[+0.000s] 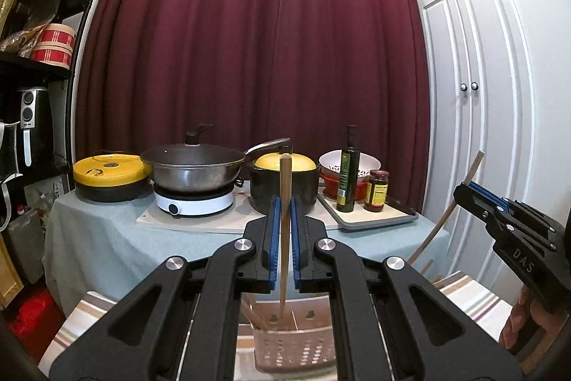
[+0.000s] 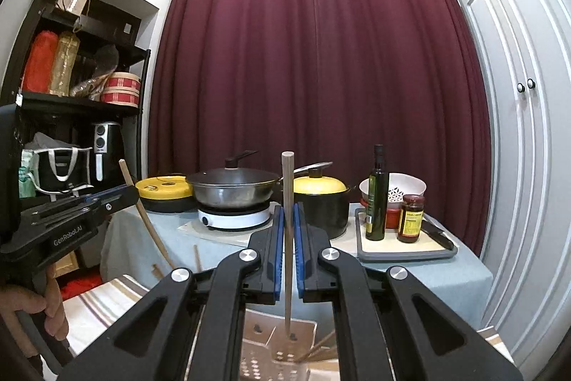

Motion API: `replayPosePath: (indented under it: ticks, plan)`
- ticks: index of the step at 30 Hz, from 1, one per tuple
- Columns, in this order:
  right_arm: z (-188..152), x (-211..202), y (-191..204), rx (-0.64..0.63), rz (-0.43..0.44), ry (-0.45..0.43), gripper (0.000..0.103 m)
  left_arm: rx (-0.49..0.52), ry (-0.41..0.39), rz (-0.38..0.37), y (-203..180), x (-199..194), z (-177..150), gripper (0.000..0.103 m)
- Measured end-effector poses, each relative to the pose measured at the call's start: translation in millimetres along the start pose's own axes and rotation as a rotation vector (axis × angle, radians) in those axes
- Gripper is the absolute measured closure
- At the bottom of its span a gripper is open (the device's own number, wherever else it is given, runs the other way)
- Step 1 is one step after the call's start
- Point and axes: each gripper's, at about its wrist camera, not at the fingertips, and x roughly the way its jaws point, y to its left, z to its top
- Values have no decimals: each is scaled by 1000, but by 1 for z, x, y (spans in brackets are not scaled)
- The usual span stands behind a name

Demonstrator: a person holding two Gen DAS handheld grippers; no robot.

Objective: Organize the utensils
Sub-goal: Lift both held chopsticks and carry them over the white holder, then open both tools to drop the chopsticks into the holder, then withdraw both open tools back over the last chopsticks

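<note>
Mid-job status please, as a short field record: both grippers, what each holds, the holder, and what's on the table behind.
left gripper: shut on a chopstick, held upright, tip down
right gripper: shut on a second chopstick, upright, tip down
utensil holder: perforated, directly below both grippers; a few sticks already lean inside
chopstick tips: at or just above the holder's opening; contact unclear
table: lidded wok on an induction hob, yellow-lidded pot, oil bottle, sauce jar
</note>
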Motion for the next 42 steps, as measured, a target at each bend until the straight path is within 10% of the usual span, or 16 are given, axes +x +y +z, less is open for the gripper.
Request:
replayPosePath:
  ticks: [15,18,26,42]
  plan:
    - [-63,57,2,19,7,184,97,-17,164,21,10,59,-65,96]
    - [-67,56,5,17,8,191,83,-15,167,21,10,57,-69,87]
    - [-58,25,10,-16,-40,157,54,-31,167,24,14,31,-70,66]
    - [-123,-66,-6,16,-131,264,51,-47,386,43,1,-42,-159,62]
